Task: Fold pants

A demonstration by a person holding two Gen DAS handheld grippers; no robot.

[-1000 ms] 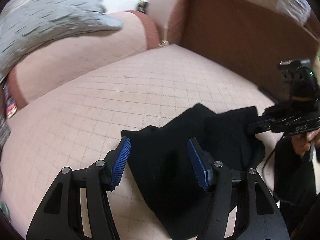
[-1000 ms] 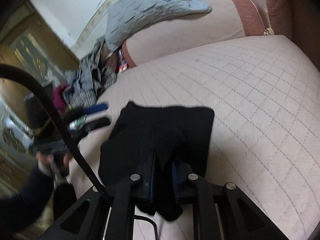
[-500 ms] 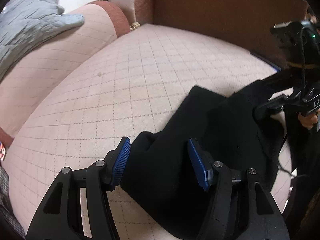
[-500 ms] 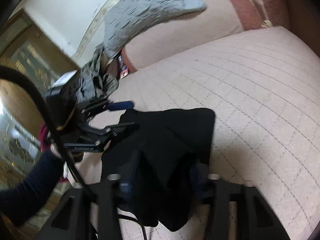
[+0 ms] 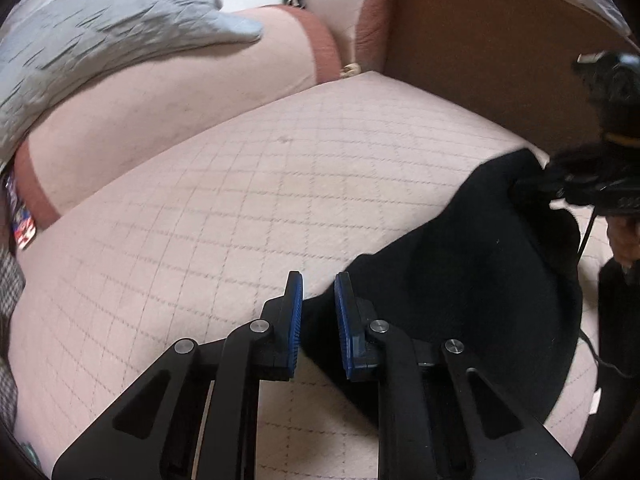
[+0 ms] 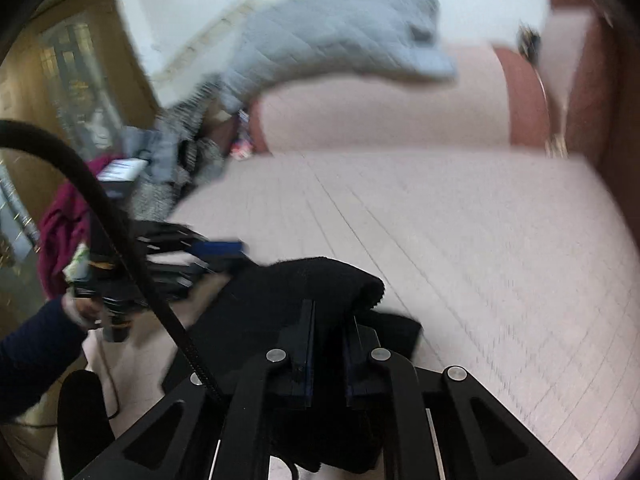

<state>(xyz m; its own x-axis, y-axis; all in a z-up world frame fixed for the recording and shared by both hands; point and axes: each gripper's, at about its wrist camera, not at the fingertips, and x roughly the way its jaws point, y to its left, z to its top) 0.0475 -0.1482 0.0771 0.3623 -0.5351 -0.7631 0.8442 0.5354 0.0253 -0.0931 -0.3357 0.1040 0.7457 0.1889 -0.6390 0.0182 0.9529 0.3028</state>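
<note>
The black pants (image 5: pixel 472 280) lie bunched on the pink quilted sofa seat (image 5: pixel 240 216). My left gripper (image 5: pixel 318 292) has its blue-padded fingers closed on the pants' left edge. My right gripper (image 6: pixel 330 320) is shut on a raised fold of the pants (image 6: pixel 304 284) and holds it above the seat. In the left wrist view the right gripper (image 5: pixel 532 188) grips the pants' far right end. In the right wrist view the left gripper (image 6: pixel 224 252) sits at the pants' left side; this view is blurred by motion.
A grey quilted blanket (image 5: pixel 100 36) drapes over the sofa armrest (image 5: pixel 180 112). The brown sofa back (image 5: pixel 480 48) rises at the right. A heap of clothes (image 6: pixel 168 168) and a magenta cloth (image 6: pixel 60 232) lie beyond the seat's left end.
My left gripper closed from wide open onto the pants' edge. My right gripper reopened briefly, then shut on the fold again and lifted it. The pants stretched out between the two grippers.
</note>
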